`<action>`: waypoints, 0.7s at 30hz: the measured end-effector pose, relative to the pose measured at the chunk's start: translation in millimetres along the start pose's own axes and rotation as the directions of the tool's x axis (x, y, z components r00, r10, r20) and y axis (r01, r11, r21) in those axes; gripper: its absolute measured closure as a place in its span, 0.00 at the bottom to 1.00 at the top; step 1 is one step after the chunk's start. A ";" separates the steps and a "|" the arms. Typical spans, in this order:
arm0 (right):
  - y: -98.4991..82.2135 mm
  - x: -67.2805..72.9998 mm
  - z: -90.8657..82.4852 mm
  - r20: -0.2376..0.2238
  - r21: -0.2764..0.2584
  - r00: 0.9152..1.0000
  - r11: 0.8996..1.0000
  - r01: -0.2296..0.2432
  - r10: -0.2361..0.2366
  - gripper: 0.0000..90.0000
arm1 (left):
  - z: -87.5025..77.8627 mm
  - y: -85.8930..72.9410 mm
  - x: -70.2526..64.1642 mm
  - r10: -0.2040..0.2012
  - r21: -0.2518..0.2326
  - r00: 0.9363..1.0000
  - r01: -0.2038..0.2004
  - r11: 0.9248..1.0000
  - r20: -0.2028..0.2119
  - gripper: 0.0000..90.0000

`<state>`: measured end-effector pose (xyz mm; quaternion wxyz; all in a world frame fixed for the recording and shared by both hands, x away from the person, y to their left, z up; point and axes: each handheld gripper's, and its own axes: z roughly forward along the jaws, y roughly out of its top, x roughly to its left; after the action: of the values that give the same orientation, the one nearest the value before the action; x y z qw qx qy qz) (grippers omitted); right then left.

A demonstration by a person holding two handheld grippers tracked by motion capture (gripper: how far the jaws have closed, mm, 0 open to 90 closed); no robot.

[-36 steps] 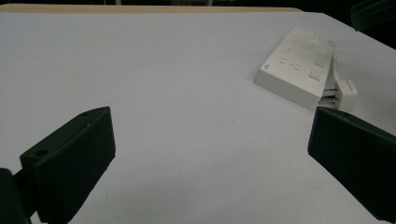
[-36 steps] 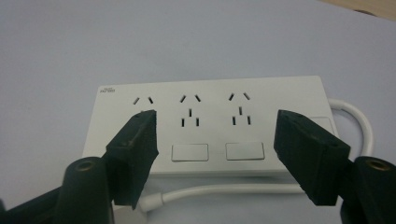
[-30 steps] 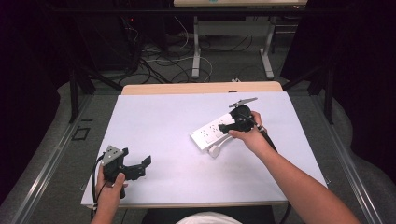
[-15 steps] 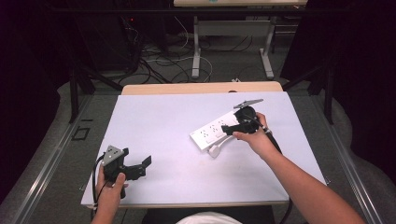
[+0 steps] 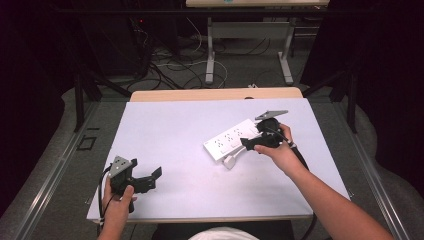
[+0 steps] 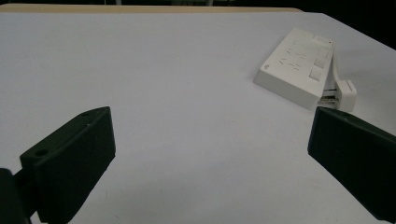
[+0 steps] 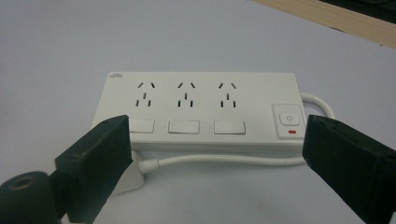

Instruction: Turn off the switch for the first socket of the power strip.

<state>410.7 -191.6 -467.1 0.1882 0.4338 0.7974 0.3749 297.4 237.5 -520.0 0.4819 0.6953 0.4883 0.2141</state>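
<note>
Right hand-held gripper (image 5: 246, 143) jaws newly wider

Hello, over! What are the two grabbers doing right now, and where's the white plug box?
Right gripper open beside the power strip, not gripping it. Left gripper open, holding nothing, near table edge. Strip flat, cord and plug alongside. Nothing in the way.

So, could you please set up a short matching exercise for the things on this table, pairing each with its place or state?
Things:
1. power strip
2. plug
3. left gripper
4. right gripper

States:
a. open, over bare table near the front edge
b. flat, sockets up, right of centre
c. open, at the strip
d. on the table beside the strip

Pairs: 1-b, 2-d, 3-a, 4-c
</note>
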 end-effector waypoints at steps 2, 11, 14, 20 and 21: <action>-2.9 -1.2 -4.7 -0.011 -0.007 1.000 1.000 0.002 -0.002 0.03 | 0.1 -0.1 -0.1 -0.001 0.001 1.000 0.001 1.000 0.000 0.01; -19.7 -8.6 -26.8 -0.004 -0.049 1.000 0.999 -0.015 0.014 0.00 | -0.2 -0.1 0.6 0.007 0.008 1.000 -0.007 1.000 0.000 0.01; -24.5 -10.2 -34.0 0.000 -0.067 1.000 0.998 -0.016 0.016 0.00 | -0.7 0.1 0.2 0.006 0.008 1.000 -0.006 1.000 0.001 0.01; -33.2 -11.6 -50.2 0.018 -0.098 1.000 0.995 -0.005 0.007 0.00 | -0.4 0.0 0.2 0.008 0.006 1.000 -0.008 1.000 -0.001 0.01; -34.8 -12.0 -52.8 0.023 -0.106 1.000 0.994 0.004 -0.001 0.00 | -0.5 0.0 0.2 0.007 0.007 1.000 -0.007 1.000 -0.001 0.01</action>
<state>365.2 -236.4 -459.7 0.2205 0.4264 0.7747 0.4115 297.1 237.9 -519.8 0.4787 0.6985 0.4868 0.2145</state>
